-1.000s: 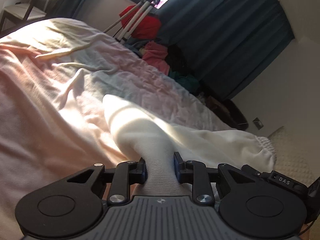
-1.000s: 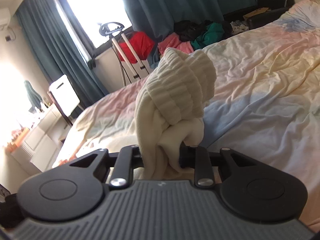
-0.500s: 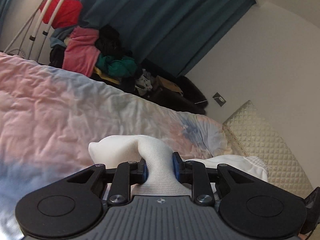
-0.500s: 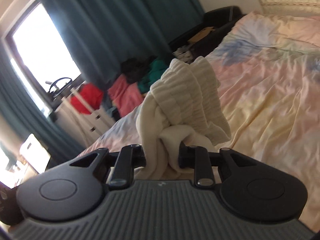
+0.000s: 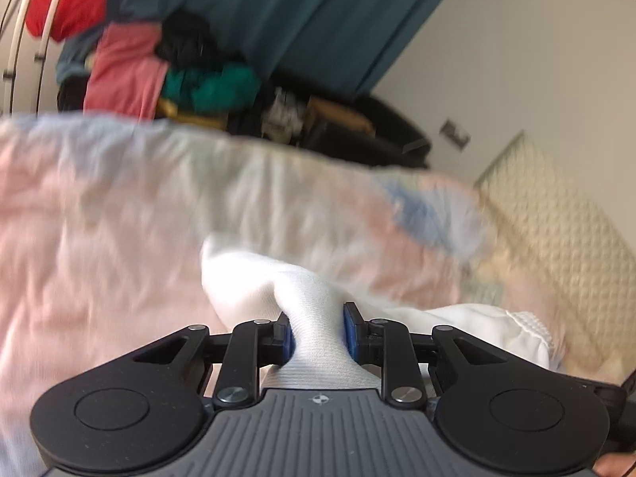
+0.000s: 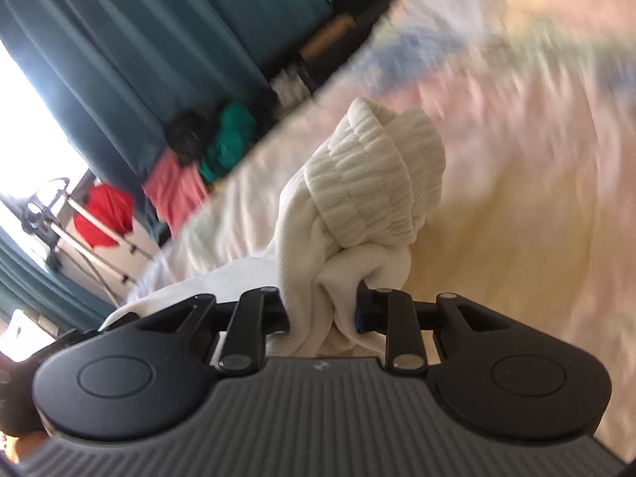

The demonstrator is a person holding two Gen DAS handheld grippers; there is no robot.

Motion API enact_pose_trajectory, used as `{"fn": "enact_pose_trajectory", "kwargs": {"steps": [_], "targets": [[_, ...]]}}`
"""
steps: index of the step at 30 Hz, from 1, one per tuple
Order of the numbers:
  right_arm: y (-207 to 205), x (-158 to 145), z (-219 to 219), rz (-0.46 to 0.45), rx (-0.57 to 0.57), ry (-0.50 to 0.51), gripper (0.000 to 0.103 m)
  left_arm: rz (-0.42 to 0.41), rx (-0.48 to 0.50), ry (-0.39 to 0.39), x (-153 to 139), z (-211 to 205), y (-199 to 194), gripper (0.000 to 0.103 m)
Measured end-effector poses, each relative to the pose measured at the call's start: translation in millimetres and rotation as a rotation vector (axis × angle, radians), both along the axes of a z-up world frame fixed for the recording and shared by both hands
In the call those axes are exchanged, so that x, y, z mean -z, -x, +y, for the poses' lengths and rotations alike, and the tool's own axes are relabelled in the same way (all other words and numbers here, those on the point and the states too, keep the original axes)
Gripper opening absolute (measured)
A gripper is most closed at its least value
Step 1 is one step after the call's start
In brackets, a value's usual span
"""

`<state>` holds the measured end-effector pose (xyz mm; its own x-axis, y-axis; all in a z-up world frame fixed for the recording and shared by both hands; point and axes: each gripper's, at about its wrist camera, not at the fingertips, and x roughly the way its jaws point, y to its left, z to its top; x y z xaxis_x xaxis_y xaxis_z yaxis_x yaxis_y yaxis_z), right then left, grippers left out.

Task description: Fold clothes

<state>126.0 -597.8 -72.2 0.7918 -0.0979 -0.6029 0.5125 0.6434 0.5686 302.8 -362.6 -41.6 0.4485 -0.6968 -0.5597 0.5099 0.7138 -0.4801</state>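
Left gripper [image 5: 317, 332] pinches a smooth knit stretch of the white garment [image 5: 254, 282] between its blue pads [image 5: 350, 332], jaws narrow around the bunched cloth. Right gripper [image 6: 322, 312] likewise clamps a gathered wad of the same cream fabric, with the ribbed cuff [image 6: 373, 183] flopping up toward 12 o'clock above the jaws. Each end is held separately, probably so the piece can be stretched and laid out flat for a fold. The garment hangs just over the pastel bed [image 5: 99, 238], which fills both views below it. A clothes pile [image 5: 131, 67] sits off the bed's far edge at 11 o'clock, before the teal curtain [image 5: 318, 12].
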Motion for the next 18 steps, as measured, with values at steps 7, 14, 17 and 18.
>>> {"fn": "enact_pose_trajectory", "kwargs": {"steps": [7, 14, 17, 18], "targets": [[48, 82, 31, 0.067, 0.044, -0.056, 0.032, -0.009, 0.044, -0.087, 68, 28, 38, 0.036], [54, 37, 26, 0.163, 0.059, -0.085, 0.037, -0.004, -0.006, -0.181, 6, 39, 62, 0.053], [72, 1, 35, 0.166, 0.022, 0.004, 0.036, -0.051, -0.006, -0.185, -36, 43, 80, 0.064], [79, -12, 39, 0.153, 0.005, 0.038, 0.036, -0.079, -0.003, -0.181, -49, 45, 90, 0.072]]}}
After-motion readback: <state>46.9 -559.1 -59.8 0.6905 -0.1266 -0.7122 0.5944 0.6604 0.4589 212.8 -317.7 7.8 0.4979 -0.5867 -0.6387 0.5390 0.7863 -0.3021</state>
